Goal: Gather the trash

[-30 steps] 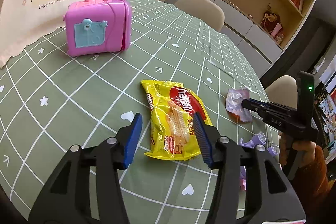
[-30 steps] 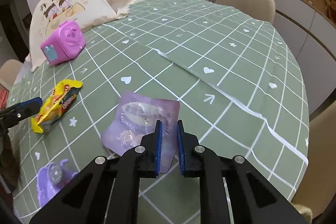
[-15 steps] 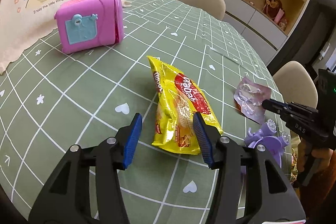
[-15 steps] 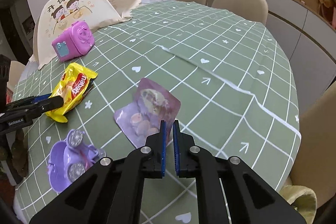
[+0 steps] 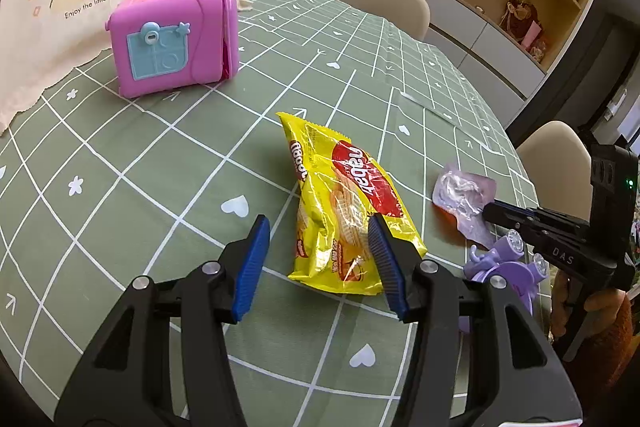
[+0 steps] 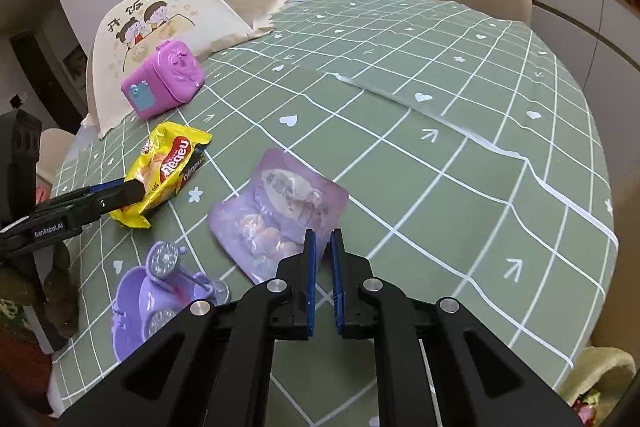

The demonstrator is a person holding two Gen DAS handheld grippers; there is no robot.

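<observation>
Our right gripper [image 6: 323, 247] has slackened beside the purple pouch [image 6: 280, 211]; left gripper [image 5: 316, 243], jaws wide, has advanced over the yellow wrapper [image 5: 344, 203]: pickup pending.

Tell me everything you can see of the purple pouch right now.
The purple pouch is a flat, glossy plastic packet, crinkled, with a clear window showing pale and orange pieces inside. It lies flat on the green checked tablecloth, between the yellow snack bag and the table's right side. The right gripper, nearly closed, sits at its near edge; whether it pinches that edge is unclear.
</observation>
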